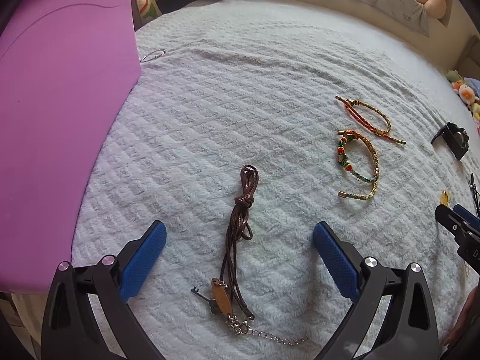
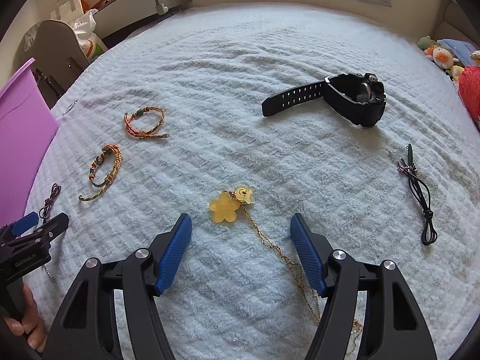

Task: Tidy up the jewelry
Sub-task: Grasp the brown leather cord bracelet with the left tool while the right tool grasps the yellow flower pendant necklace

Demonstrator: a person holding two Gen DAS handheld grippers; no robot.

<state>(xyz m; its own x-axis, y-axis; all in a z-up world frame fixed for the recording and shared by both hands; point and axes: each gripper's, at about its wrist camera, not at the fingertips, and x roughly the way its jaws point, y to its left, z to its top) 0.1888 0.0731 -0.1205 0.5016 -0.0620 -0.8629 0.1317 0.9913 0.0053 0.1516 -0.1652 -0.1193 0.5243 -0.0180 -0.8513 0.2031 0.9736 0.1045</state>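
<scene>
So both of my grippers are hanging over the bed (image 1: 240,69), tilted down, and neither has anything yet. Left gripper (image 1: 239,241) has its jaws spread wide with the brown cord (image 1: 240,225) lying right between them, running from centre frame down to the lower middle, where its tag, little key and chain sit. Right gripper (image 2: 241,238) is spread too, and the gold chain (image 2: 270,243) with the yellow flower charm (image 2: 223,208) sits between its jaws, charm just ahead of the tips in the middle of that view.

Other stuff: two braided bracelets (image 1: 360,147) at right of centre in the left view, a black watch (image 2: 345,102) upper right in the right view, a dark cord (image 2: 420,201) at far right. Purple box (image 1: 60,120) fills the left side of the left view; I'm guessing that's where things go.

My plan: drop straight down, no sideways drift. For the brown cord I'd aim at the bundled strands below the knot, so all loops come up together. For the chain I'd pinch near the charm, since thin links in fluffy blanket slip easily. Press slightly into the pile before closing.
</scene>
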